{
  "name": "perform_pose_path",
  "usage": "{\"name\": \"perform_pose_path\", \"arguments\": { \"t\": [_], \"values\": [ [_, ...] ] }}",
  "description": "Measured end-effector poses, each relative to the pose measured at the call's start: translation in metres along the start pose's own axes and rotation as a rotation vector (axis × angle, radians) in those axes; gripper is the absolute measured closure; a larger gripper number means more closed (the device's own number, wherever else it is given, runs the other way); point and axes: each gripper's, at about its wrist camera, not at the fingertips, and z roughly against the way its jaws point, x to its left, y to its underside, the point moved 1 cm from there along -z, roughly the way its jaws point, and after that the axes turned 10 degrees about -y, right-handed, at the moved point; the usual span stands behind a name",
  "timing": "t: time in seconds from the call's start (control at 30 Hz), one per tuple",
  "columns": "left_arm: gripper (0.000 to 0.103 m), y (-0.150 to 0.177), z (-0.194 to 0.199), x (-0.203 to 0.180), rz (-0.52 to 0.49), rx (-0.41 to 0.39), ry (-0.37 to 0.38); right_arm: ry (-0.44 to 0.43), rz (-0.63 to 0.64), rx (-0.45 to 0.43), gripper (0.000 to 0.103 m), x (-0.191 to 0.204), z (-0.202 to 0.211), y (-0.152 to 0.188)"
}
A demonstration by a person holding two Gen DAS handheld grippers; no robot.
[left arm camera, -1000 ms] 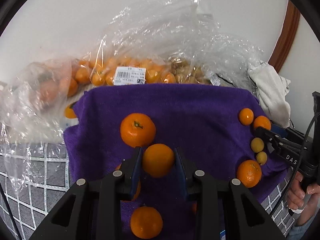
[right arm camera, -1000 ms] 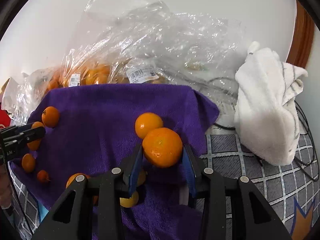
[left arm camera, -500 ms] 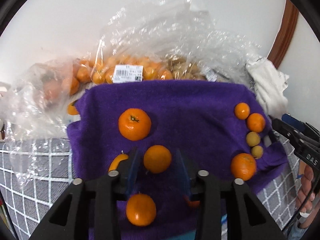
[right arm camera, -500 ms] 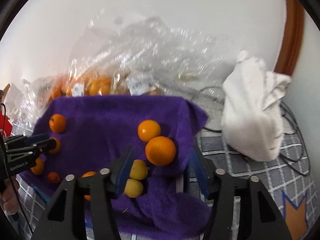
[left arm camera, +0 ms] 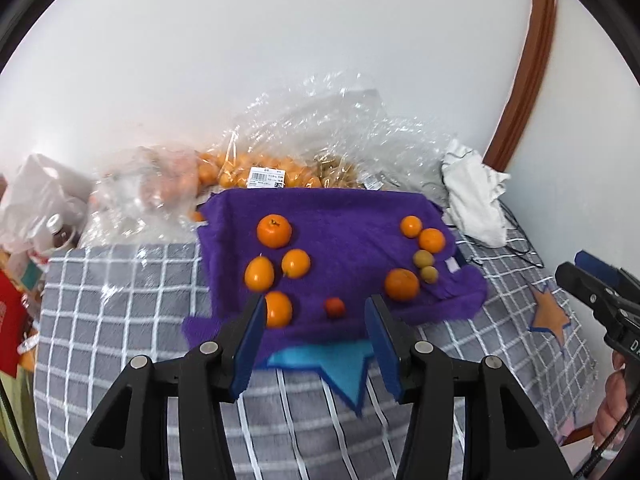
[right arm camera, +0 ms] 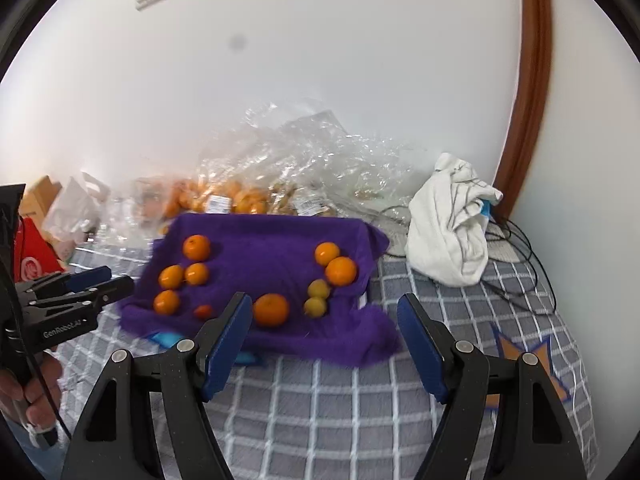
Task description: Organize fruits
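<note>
Checked grey bedding carries a purple towel [left arm camera: 344, 216] of oranges [left arm camera: 274, 231], before which both hand-held grippers, left [left arm camera: 316, 320] and right [right arm camera: 324, 316], have just been opening, empty.

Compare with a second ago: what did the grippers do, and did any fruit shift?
Both let go. The left gripper released its orange, the right gripper its orange; jaws have just been opening, nothing between them, and both pulled back from the purple towel. Other fruit, the plastic bags and white cloth look unmoved.
</note>
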Motion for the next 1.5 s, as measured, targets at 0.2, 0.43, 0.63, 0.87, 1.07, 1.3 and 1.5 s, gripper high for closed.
{"name": "perform_pose_path", "arguments": {
  "t": [0.2, 0.43, 0.63, 0.87, 1.07, 1.3, 1.5],
  "values": [
    [0.032, 0.027, 0.049, 0.004, 0.006, -0.054, -0.054, 0.003, -0.031, -0.044, 0.015, 0.016, 0.048, 0.027],
    [0.030, 0.056, 0.103, -0.003, 0.007, -0.131, -0.119, 0.093, -0.026, -0.062, 0.003, 0.025, 0.087, 0.062],
    [0.025, 0.076, 0.136, -0.011, 0.008, -0.175, -0.123, 0.112, -0.031, -0.086, 0.001, 0.026, 0.121, 0.081],
    [0.022, 0.083, 0.155, -0.017, 0.020, -0.200, -0.118, 0.119, -0.041, -0.123, 0.001, 0.026, 0.147, 0.090],
    [0.022, 0.084, 0.163, -0.022, 0.017, -0.212, -0.118, 0.131, -0.045, -0.128, 0.001, 0.026, 0.152, 0.092],
    [0.022, 0.084, 0.163, -0.023, 0.012, -0.208, -0.114, 0.151, -0.028, -0.115, 0.001, 0.029, 0.152, 0.096],
    [0.022, 0.084, 0.162, -0.023, 0.011, -0.205, -0.122, 0.143, -0.029, -0.116, 0.001, 0.030, 0.151, 0.096]
  ]
}}
